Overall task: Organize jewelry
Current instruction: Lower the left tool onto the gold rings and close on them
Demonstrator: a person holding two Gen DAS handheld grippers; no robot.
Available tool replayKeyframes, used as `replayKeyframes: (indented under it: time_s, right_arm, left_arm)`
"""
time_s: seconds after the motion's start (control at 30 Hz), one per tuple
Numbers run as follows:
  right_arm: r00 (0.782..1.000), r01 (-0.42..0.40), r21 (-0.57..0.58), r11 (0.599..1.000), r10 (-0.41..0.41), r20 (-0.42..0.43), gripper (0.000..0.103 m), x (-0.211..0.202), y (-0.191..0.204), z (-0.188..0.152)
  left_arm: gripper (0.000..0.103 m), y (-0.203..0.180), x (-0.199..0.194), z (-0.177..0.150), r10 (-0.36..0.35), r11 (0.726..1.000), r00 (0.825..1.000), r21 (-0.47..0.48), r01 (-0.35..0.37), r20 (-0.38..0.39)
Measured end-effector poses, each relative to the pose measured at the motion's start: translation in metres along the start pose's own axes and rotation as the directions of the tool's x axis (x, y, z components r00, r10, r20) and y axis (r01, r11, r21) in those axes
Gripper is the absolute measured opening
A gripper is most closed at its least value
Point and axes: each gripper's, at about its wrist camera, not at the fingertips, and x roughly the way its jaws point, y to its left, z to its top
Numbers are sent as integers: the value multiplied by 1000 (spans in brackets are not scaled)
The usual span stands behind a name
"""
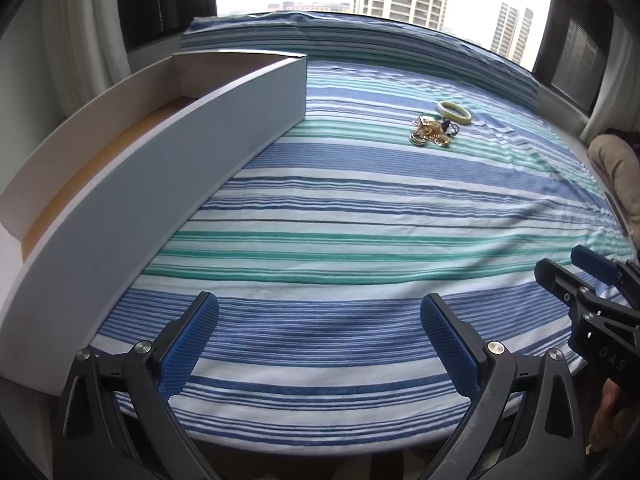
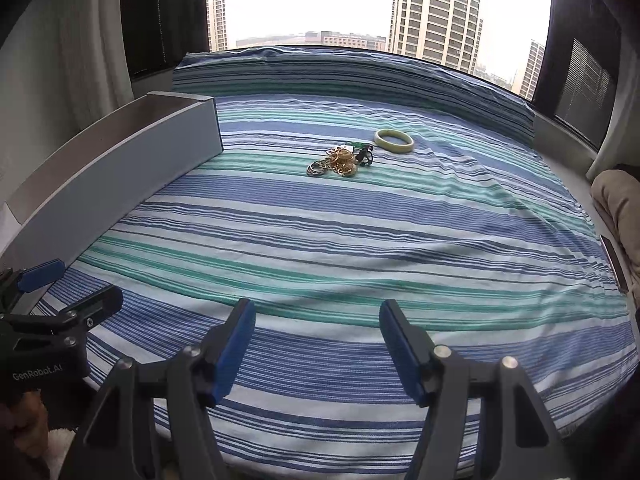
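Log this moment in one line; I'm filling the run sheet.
left gripper open, empty | right gripper open, empty | jewelry, bangle on bedspread | box left

A bed (image 2: 360,240), covered by a sheet striped in blue, white and teal, carries everything here, and its far end rises in a striped fold under the window. Along its left side lies a long, open white box (image 1: 168,168) with a tan floor inside (image 2: 120,168). Well apart from the box, toward the far middle, a tangled heap of gold jewelry (image 1: 430,132) (image 2: 338,162) with some dark pieces mixed in rests on a teal stripe, and a pale green bangle (image 1: 454,112) (image 2: 394,141) lies flat just beside it on the right.
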Motion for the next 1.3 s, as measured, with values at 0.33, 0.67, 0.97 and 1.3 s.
replayKeyframes:
  time_s: [0.33,0.67,0.97,1.3]
  right_arm:
    - [999,-20,76,997,23,-37,66,19,-20,-1]
    - [997,-36,129,991,44,-61,66,40,-41,1]
    - [995,-40,184,982,57,-86,66,64,-68,7]
    - [990,-54,242,969,83,-111,66,83,-94,9]
  left_arm:
    - [101,-8,17,-2,-12,1000,999,19,12,-38]
    - [101,-26,50,14,-34,997,996,73,40,-82]
    - [101,-67,116,125,-267,954,963,129,270,-39]
    - [72,-131,209,173,-260,887,962,373,272,-84]
